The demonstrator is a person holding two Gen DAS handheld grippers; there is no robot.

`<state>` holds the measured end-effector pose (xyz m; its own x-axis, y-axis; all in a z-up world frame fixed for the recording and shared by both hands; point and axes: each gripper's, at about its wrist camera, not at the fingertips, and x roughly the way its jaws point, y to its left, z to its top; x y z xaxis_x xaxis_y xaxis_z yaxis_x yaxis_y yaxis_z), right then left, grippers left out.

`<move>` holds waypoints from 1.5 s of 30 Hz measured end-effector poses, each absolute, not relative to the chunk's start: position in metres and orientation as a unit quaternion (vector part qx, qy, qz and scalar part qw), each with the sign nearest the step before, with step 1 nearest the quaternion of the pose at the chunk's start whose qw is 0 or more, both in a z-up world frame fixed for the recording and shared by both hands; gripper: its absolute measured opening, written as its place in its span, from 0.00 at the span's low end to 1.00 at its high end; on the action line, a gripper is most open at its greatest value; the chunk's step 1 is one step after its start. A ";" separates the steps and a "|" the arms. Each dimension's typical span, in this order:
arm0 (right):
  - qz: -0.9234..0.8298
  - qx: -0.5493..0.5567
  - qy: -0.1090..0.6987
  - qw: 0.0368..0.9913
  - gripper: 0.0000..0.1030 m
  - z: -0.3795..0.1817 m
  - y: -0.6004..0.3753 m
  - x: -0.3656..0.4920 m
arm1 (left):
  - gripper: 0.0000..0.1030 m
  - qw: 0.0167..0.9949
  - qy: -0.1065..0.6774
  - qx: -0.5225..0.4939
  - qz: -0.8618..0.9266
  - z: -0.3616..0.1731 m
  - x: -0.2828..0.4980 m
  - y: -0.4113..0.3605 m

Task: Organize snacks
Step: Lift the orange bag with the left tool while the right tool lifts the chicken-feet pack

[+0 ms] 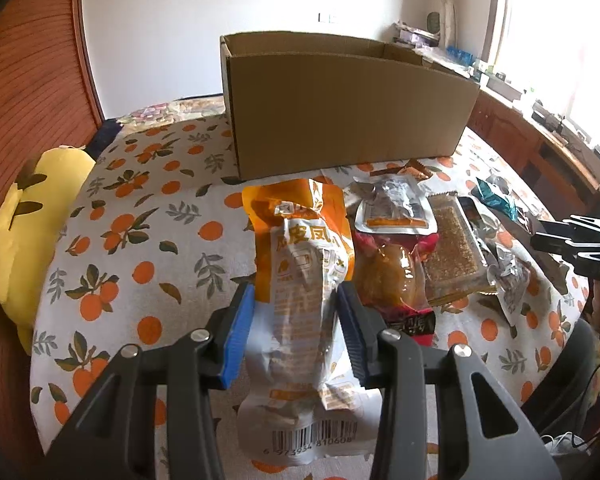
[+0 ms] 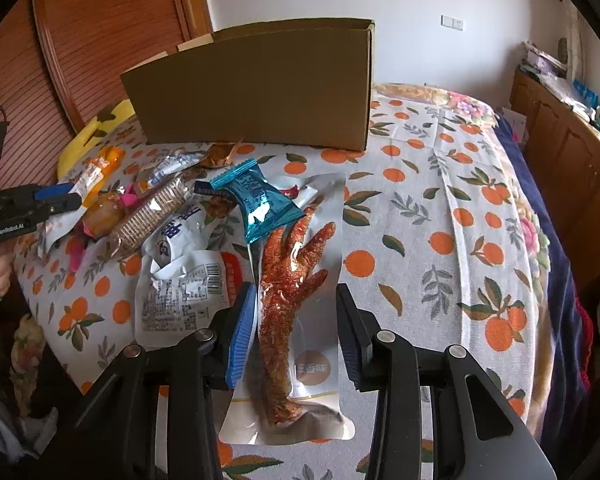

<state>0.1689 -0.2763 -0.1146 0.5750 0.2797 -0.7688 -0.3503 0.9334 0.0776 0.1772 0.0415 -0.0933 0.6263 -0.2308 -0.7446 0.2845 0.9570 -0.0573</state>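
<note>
Left wrist view shows my left gripper (image 1: 296, 320) pinching the orange chicken-feet pouch (image 1: 303, 272) around its middle, raised so it can go into the cardboard box (image 1: 339, 108) at the far side. My right gripper (image 2: 296, 332) straddles the clear chicken-foot packet (image 2: 296, 300); its left pad touches, the right stands apart, so no firm grip.

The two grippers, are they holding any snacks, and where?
Left gripper squeezes the orange snack packet around its middle. Right gripper sits around the chicken foot packet; a firm grip can't be told.
</note>
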 end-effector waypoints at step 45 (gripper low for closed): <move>0.103 -0.359 0.340 0.863 0.38 -0.015 -0.182 0.190 | 0.40 0.939 0.299 -0.008 -0.170 0.001 0.179 0.052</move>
